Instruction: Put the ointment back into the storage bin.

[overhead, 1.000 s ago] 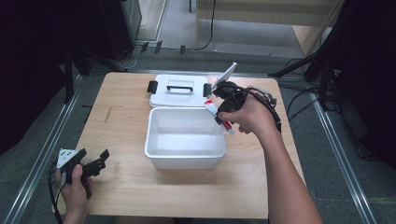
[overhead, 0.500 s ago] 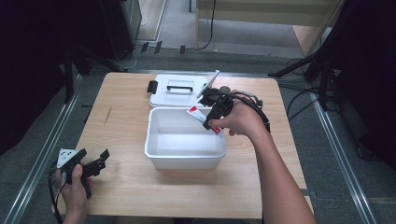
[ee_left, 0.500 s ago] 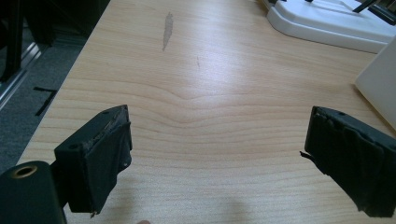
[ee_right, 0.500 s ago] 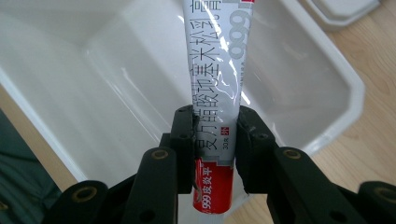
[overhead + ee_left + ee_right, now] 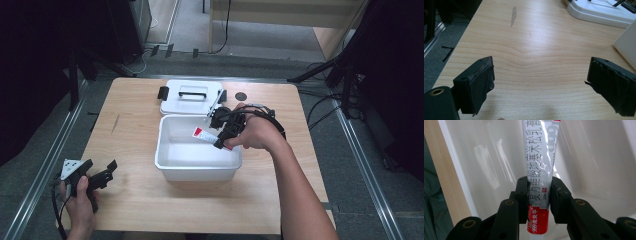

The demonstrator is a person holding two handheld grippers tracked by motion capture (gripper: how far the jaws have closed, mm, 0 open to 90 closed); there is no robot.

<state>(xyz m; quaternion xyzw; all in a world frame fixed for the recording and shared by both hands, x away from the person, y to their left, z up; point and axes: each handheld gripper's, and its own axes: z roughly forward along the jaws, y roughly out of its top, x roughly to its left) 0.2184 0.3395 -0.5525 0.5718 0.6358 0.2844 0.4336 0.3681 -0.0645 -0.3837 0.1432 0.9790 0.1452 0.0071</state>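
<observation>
The right gripper clamps a silver-and-red ointment tube over the open white plastic bin, probably to drop it inside; the left gripper idles wide open beside the bin.

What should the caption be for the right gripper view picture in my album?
Black tongs pinch a silver-and-red tube over the inside of a white bin.
</observation>
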